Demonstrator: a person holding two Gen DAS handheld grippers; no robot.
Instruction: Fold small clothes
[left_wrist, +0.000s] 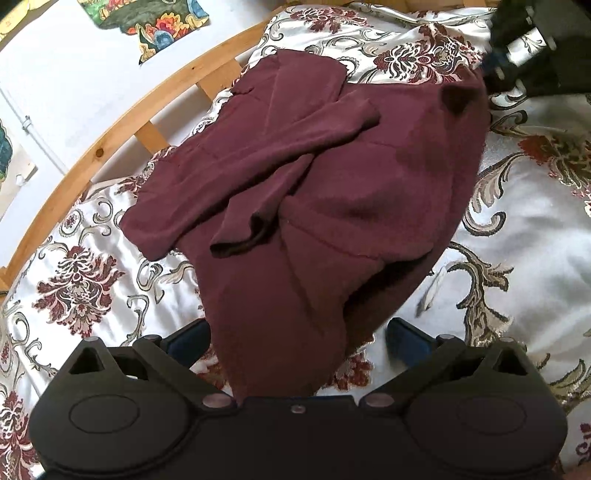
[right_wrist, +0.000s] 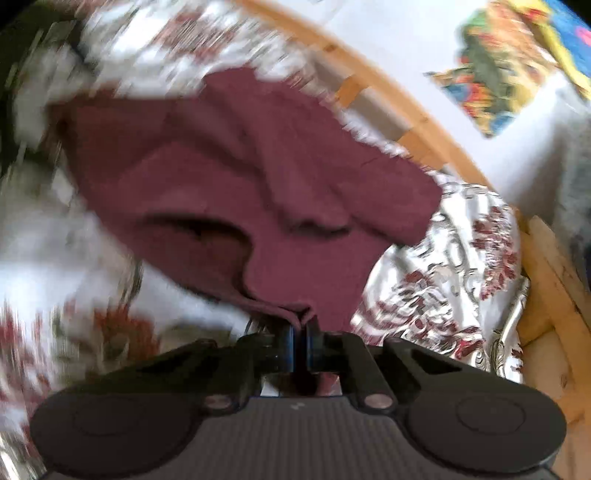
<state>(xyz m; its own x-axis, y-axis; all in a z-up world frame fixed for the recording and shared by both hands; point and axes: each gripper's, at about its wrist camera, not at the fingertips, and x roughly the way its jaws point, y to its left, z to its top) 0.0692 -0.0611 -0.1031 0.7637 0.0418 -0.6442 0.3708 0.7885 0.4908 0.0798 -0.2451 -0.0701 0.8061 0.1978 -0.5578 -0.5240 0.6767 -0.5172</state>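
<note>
Right hand-held gripper (right_wrist: 303, 332) pinches maroon sweater (left_wrist: 317, 177) edge; left hand-held gripper (left_wrist: 295, 332) spread wide around hem, on bed (left_wrist: 524, 229).

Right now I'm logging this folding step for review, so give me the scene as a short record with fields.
garment: maroon sweater, sleeves folded across its body
surface: floral satin bedspread
left gripper: jaws wide open, sweater edge lying between the fingers, not clamped
right gripper: shut on a pinched edge of the sweater
backdrop: wooden bed frame against a white wall with colourful patterned pieces
image quality: right wrist view motion-blurred
</note>
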